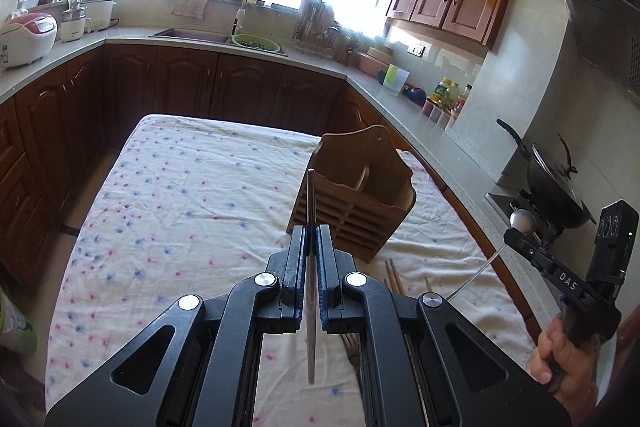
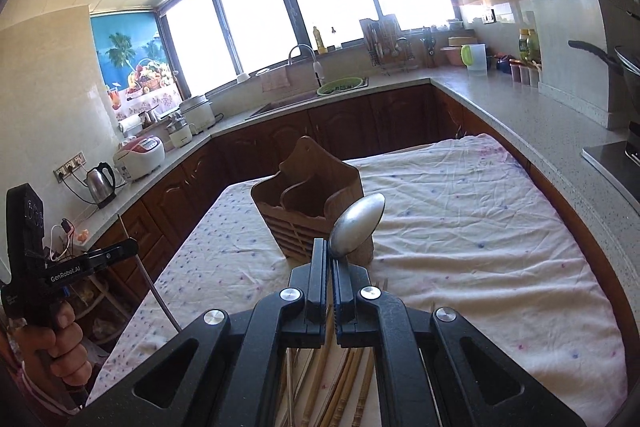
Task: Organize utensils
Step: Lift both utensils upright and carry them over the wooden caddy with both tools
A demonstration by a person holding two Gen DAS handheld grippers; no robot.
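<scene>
two grippers are up over a table draped in a flowered cloth (image 1: 180,195). the left gripper (image 1: 311,239) is clenched on a single chopstick (image 1: 311,203) — the stick runs through the jaws, its tip pointing toward the upper middle of the frame, its other end hanging out below. the right gripper (image 2: 329,255) is clamped on a metal spoon (image 2: 358,225), bowl sticking up and to the right just past the fingertips. a wooden utensil holder (image 2: 308,211) stands on the cloth at the centre of the right wrist view, right of centre in the left one. more chopsticks (image 2: 340,387) lie on the cloth at the bottom of the right view — partly hidden by the gripper body.
</scene>
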